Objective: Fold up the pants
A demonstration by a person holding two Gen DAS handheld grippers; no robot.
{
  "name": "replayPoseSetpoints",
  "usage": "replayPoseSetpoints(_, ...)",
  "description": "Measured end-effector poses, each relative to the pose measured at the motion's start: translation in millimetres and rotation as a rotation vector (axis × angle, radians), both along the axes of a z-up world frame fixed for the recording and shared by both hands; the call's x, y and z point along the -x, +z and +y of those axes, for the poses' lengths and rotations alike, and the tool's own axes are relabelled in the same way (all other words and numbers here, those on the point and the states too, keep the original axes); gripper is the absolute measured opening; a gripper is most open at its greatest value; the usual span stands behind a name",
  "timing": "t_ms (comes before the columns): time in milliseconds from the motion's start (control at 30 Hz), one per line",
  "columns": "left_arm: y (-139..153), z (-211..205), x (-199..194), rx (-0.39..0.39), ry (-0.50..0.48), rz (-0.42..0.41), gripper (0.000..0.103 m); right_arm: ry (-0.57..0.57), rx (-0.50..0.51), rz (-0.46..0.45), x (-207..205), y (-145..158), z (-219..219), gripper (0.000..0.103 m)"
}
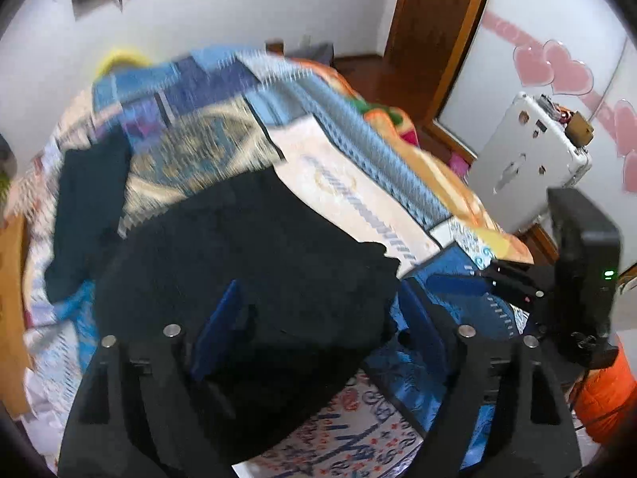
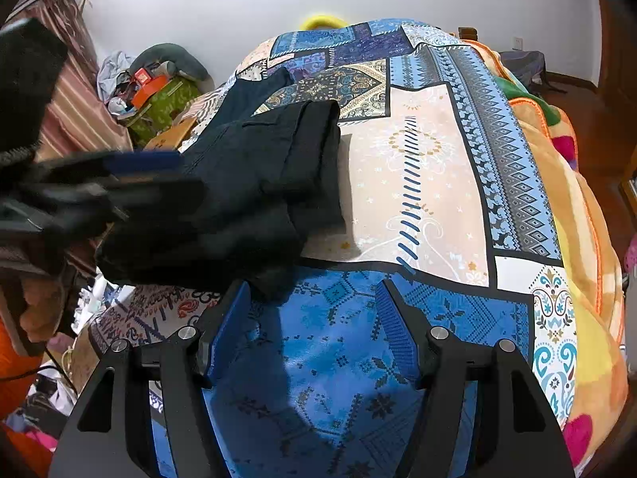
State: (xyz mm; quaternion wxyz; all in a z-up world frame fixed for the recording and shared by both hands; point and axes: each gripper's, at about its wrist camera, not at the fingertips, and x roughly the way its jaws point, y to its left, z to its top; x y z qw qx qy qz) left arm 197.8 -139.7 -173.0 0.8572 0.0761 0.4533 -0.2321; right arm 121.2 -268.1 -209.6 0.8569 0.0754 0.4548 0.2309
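White walls point(image 2: 199, 8), a wooden door frame point(image 1: 438, 40), and a patchwork-covered bed point(image 2: 438, 159).

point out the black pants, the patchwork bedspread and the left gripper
black pants point(image 2: 254, 183), right wrist view, middle of the folded stack
patchwork bedspread point(image 2: 422, 183), right wrist view, bare beige panel
left gripper point(image 1: 318, 330), left wrist view, midway between its open blue-padded fingertips
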Motion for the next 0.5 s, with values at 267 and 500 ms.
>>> replayPoseSetpoints(267, 13, 81, -53, -0.174, 0.212, -0.141, 0.099, 0.037, 0.005, 0.009, -6, -3, 19, 0.062)
replayPoseSetpoints(500, -36, 150, -138, -0.295, 0.368, -0.031, 0.099, 0.057, 0.040, 0.021, -12, -8, 32, 0.062)
